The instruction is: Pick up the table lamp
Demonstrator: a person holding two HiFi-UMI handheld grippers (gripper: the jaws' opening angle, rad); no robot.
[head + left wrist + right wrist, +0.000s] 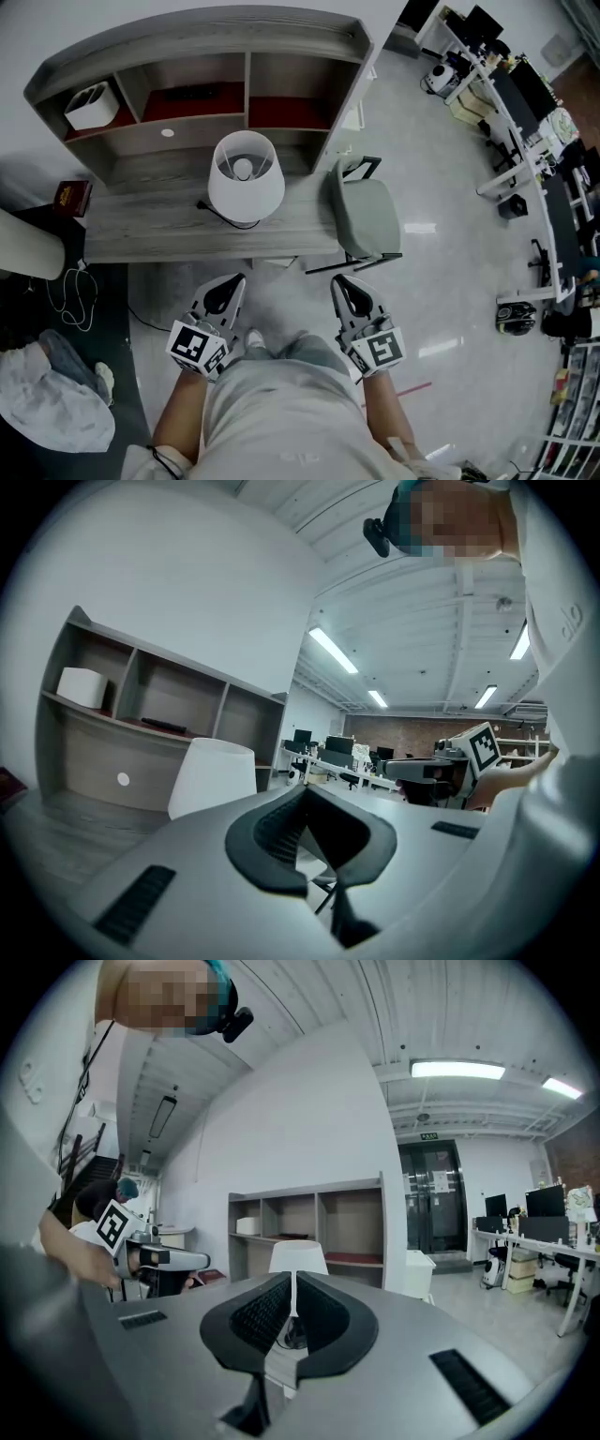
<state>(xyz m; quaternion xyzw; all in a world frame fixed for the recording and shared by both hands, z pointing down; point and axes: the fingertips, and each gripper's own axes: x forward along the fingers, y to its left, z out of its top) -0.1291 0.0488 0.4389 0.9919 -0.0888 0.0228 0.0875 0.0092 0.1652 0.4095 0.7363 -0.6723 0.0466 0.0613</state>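
The table lamp [246, 178], with a white shade and a dark base, stands on the grey wooden desk [141, 234] in front of its shelf unit. Both grippers hang level in front of the desk, short of its near edge and apart from the lamp. My left gripper [232, 282] is shut and holds nothing. My right gripper [343, 284] is shut and empty too. In the left gripper view the lamp [214, 775] shows to the left of the shut left gripper [305, 794]. In the right gripper view the lamp [298, 1257] stands straight beyond the shut right gripper [292, 1281].
A grey chair [366, 217] stands at the desk's right end. A white box [92, 105] sits in the left shelf compartment, and a red box [71, 197] lies at the desk's left. Office desks [525, 141] fill the far right. A white bundle [52, 398] lies on the floor at left.
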